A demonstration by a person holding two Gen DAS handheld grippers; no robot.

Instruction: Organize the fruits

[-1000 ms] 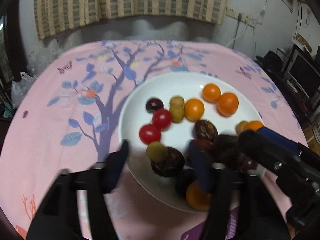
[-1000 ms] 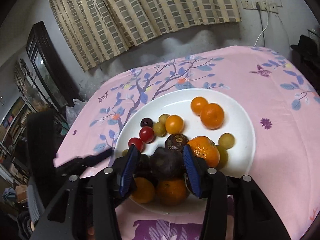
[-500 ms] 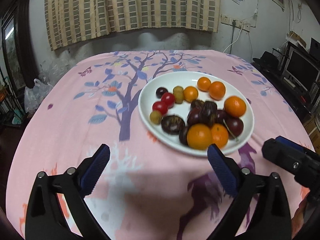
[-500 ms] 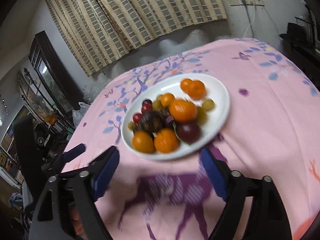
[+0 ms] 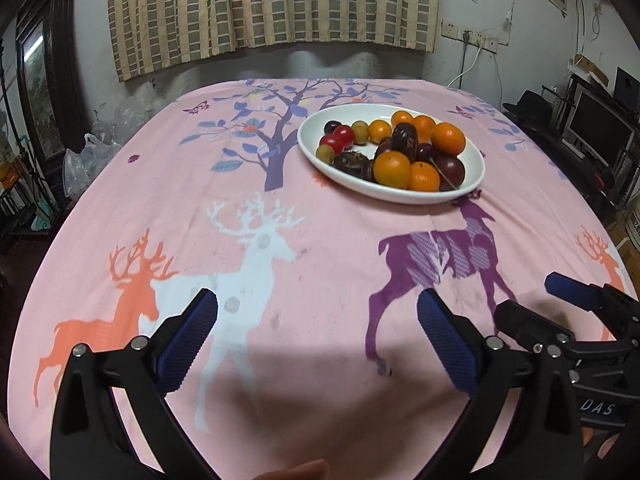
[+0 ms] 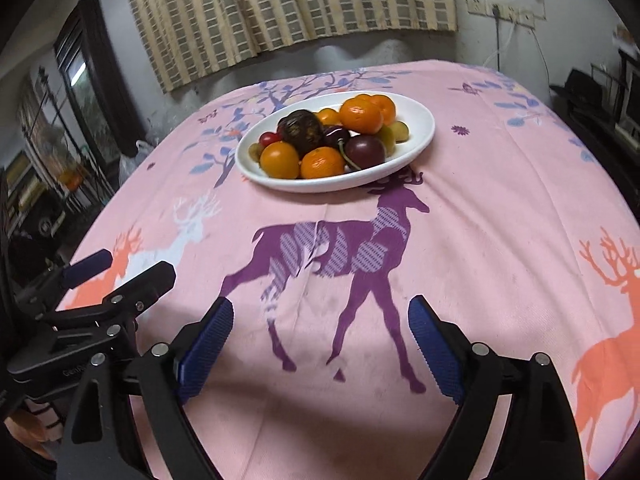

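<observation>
A white oval plate sits on the far half of the pink tablecloth, also in the right wrist view. It holds several fruits: oranges, red cherry tomatoes, dark plums, brown passion fruits and small green fruits. My left gripper is open and empty, low over the near tablecloth, well back from the plate. My right gripper is open and empty, beside it on the right, also far from the plate.
The pink tablecloth carries printed deer and a tree. A striped curtain hangs on the back wall. A dark cabinet and plastic bags stand off the left edge. Shelves with monitors stand off the right edge.
Both grippers have pulled back from the plate toward the near table edge. The right gripper has let go of the dark fruit it was around, which stays on the plate. Both jaws have opened wide.
</observation>
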